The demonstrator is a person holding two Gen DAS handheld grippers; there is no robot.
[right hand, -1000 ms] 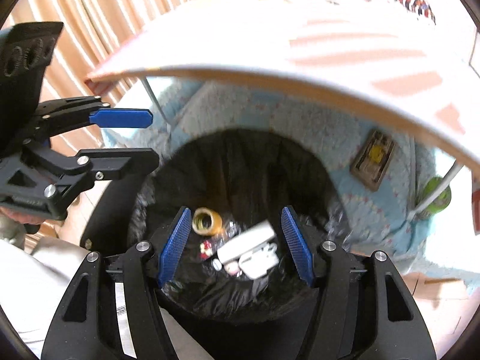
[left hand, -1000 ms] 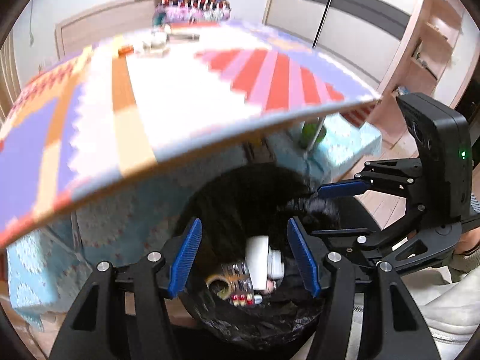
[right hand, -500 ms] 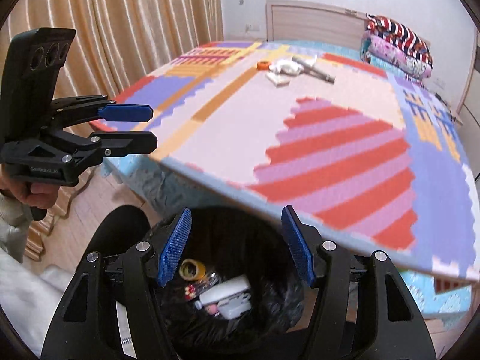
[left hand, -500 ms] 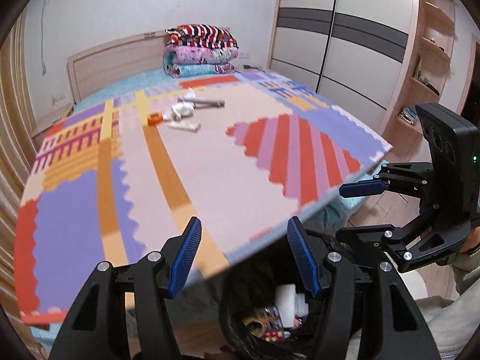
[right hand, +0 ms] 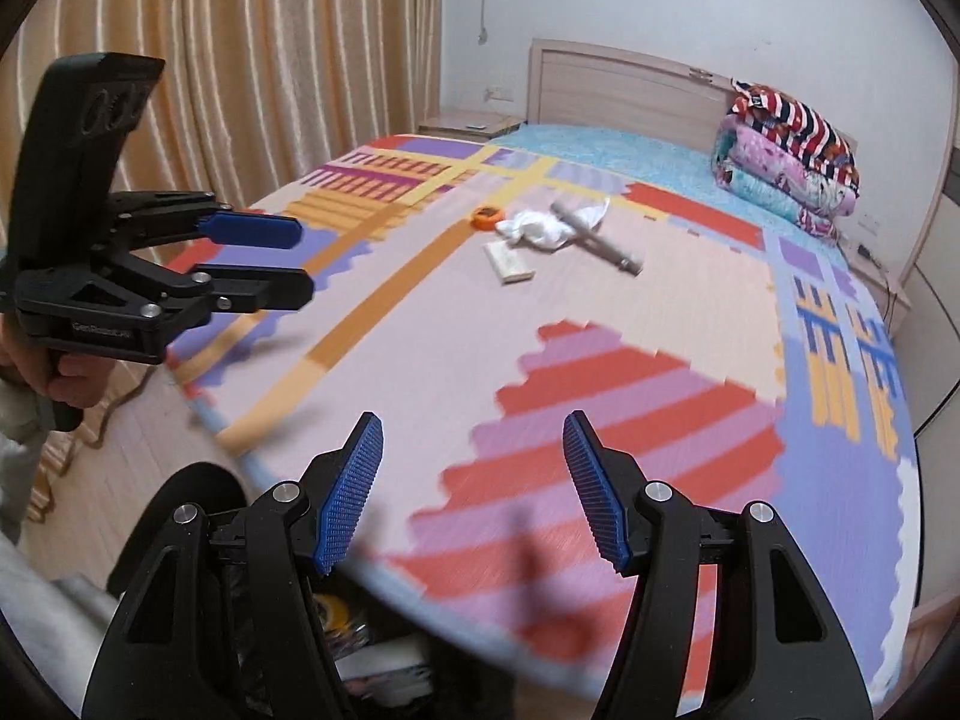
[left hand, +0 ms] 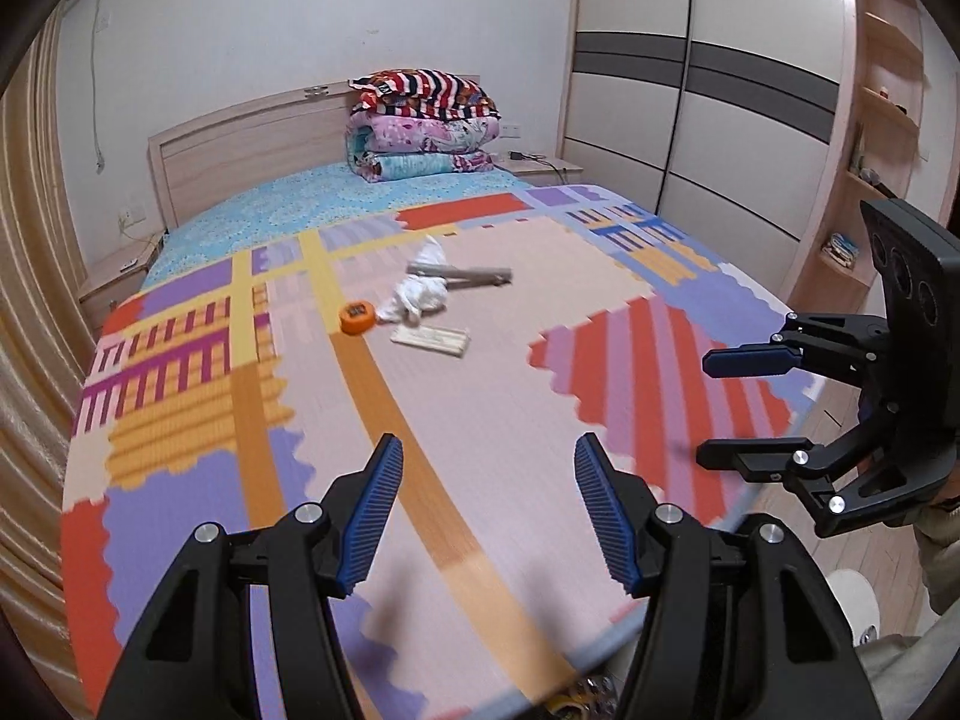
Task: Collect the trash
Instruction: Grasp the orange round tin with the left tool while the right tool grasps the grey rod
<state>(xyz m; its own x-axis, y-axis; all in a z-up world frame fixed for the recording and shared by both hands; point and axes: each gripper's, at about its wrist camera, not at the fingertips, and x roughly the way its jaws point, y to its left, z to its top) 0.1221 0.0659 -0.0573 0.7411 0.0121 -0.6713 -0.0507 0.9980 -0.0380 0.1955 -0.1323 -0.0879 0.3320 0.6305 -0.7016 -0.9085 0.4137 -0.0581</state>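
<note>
On the patterned mat [left hand: 480, 420] far ahead lie a crumpled white tissue [left hand: 420, 295], a grey tube [left hand: 459, 274], a flat pale packet [left hand: 431, 339] and a small orange round thing [left hand: 357, 318]. They also show in the right wrist view: tissue [right hand: 537, 228], tube [right hand: 597, 240], packet [right hand: 510, 262], orange thing [right hand: 485, 217]. My left gripper [left hand: 486, 510] is open and empty above the mat's near edge. My right gripper [right hand: 471, 489] is open and empty. A black-bagged bin [right hand: 360, 654] with trash sits below the mat edge.
Folded blankets [left hand: 423, 126] are stacked at the headboard. Curtains [right hand: 240, 60] hang on the left, a wardrobe [left hand: 720, 90] stands on the right. The other gripper shows at the side of each view: right [left hand: 738, 408], left [right hand: 252, 258].
Both grippers have risen from over the bin to above the mat. The bin has dropped to the bottom edge of view. Both stay open and empty.
</note>
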